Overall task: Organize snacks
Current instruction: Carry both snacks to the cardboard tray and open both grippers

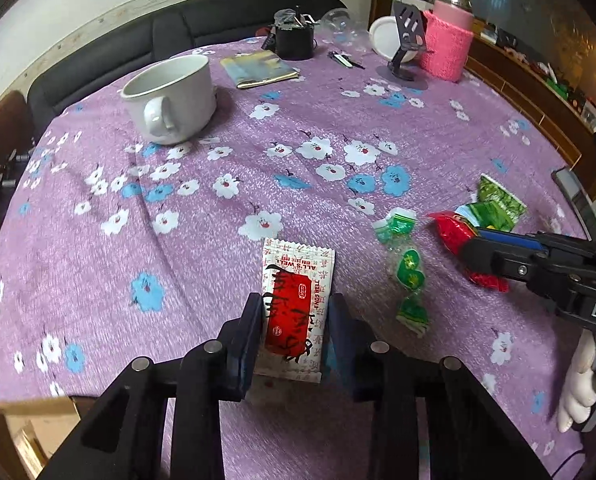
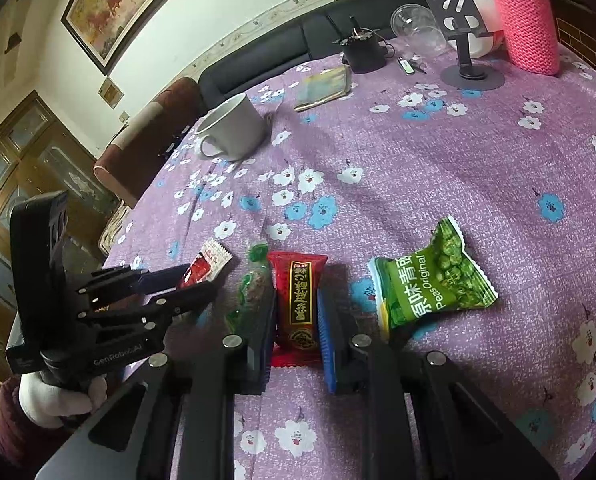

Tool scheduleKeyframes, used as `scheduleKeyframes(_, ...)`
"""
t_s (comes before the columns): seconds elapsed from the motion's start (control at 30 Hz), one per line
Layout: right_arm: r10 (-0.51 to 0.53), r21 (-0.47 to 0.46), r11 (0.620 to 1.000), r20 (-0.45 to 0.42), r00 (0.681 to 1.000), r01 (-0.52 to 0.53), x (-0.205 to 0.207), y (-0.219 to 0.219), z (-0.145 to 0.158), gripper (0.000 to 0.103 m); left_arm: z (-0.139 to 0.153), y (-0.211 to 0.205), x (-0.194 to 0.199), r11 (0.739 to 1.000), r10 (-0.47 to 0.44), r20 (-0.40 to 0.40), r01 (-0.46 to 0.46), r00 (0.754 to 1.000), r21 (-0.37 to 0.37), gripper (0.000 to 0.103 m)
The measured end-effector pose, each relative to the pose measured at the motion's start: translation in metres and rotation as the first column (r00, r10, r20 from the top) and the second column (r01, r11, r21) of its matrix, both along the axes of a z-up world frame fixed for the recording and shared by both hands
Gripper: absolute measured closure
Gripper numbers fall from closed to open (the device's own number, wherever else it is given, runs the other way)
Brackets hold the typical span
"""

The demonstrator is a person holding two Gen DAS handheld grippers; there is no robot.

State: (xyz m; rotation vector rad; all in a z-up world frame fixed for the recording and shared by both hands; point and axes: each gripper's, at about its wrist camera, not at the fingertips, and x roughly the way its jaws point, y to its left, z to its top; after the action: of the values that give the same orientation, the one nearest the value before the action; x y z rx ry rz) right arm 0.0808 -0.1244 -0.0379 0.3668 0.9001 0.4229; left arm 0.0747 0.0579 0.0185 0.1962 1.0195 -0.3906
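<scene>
On the desk: a purple cloth with white and blue flowers is covering it, and the snacks are lying toward the near edge.
Left gripper: its two fingers are flanking the white and red packet, touching or nearly touching its long sides; whether they are pressing it I cannot tell. The packet is lying flat on the cloth.
Right gripper: its fingers are standing either side of the red packet, close along both edges; a firm squeeze cannot be told from these views. The packet is resting on the cloth.
Green candies: a clear strip of them is lying just left of the red packet, between the two grippers.
Pea bag: a green bag of peas is lying to the right of the red packet, apart from it.
Mug: a large white mug is standing upright at the far left; its inside is not showing anything I can make out.
Black cup: it is standing at the far side with small items sticking out of the top, too small to name.
Pink knitted sleeve: it is wrapping a jar at the far right, beside a dark phone stand.
Clear cup: it is lying on its side near the stand.
</scene>
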Motion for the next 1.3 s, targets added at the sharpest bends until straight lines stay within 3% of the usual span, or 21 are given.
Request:
scheduleKeyframes(0.33,0.028,0.029,0.999,0.032,0.999,-0.029,-0.008,0.004,0.008,0.084,0.037,0.025,-0.051,0.99,0.057,0.045,-0.051,0.997,-0.129,0.068)
scheduleKeyframes(0.57,0.073,0.03,0.997,0.056,0.996,-0.075,-0.021,0.019,0.014,0.084,0.069,0.082,-0.109,0.957,0.192,0.093,-0.165,0.977,-0.237,0.068)
scheduleKeyframes(0.73,0.125,0.004,0.992,0.066,0.99,-0.125,-0.032,0.04,0.016,0.084,0.081,0.144,-0.156,0.911,0.34,0.115,-0.296,0.933,-0.288,0.068)
scheduleKeyframes(1.0,0.228,0.002,0.973,0.082,0.97,-0.229,-0.067,0.089,0.042,0.084,0.066,0.22,-0.209,0.822,0.504,0.073,-0.452,0.861,-0.348,0.068)
scheduleKeyframes(1.3,0.416,-0.036,0.91,0.078,0.906,-0.414,-0.123,0.176,0.052,0.084,0.042,0.249,-0.236,0.791,0.566,0.06,-0.52,0.822,-0.323,0.068)
